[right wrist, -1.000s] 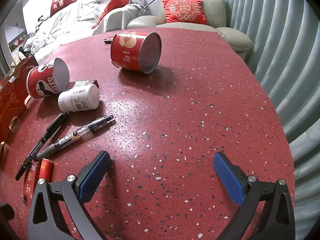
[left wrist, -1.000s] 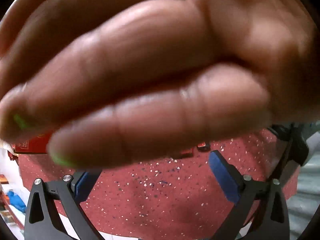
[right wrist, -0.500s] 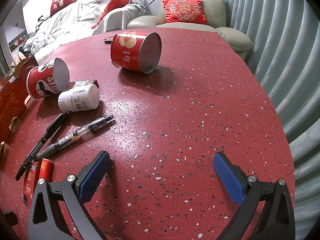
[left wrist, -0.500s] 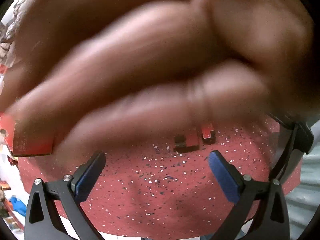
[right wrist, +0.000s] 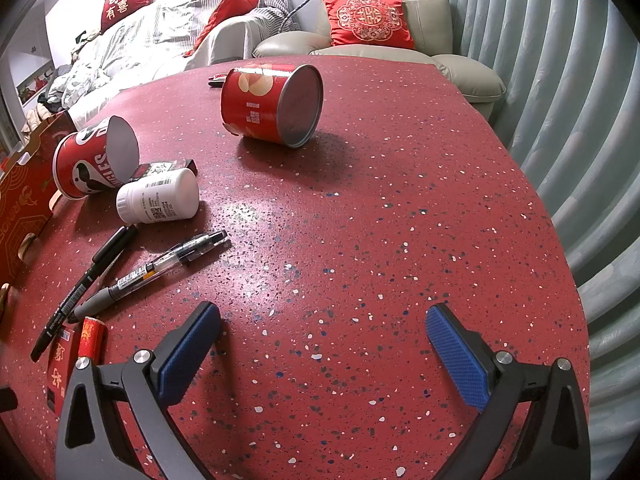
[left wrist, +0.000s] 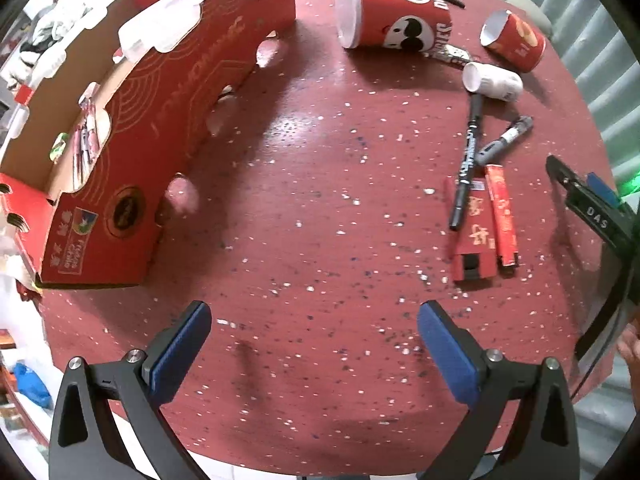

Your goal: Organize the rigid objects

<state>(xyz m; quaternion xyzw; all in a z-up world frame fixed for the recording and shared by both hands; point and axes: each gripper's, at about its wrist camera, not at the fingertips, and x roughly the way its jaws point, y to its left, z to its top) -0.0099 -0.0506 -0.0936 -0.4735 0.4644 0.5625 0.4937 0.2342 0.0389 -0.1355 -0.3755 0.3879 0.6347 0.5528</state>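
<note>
Both the left gripper (left wrist: 314, 322) and right gripper (right wrist: 323, 326) hover released over bare red table (right wrist: 400, 200). Pens (right wrist: 168, 270) lie left; the table's right edge is near.

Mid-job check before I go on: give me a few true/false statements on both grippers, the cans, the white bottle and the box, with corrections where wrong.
1. Both the left gripper and right gripper are open and hold nothing. True.
2. The Pringles can stands upright. False: it lies on its side.
3. The white bottle lies on its side beside the Pringles can. True.
4. The clear pen is inside the cardboard box. False: it lies on the table.
5. The short red can lies on its side. True.
</note>
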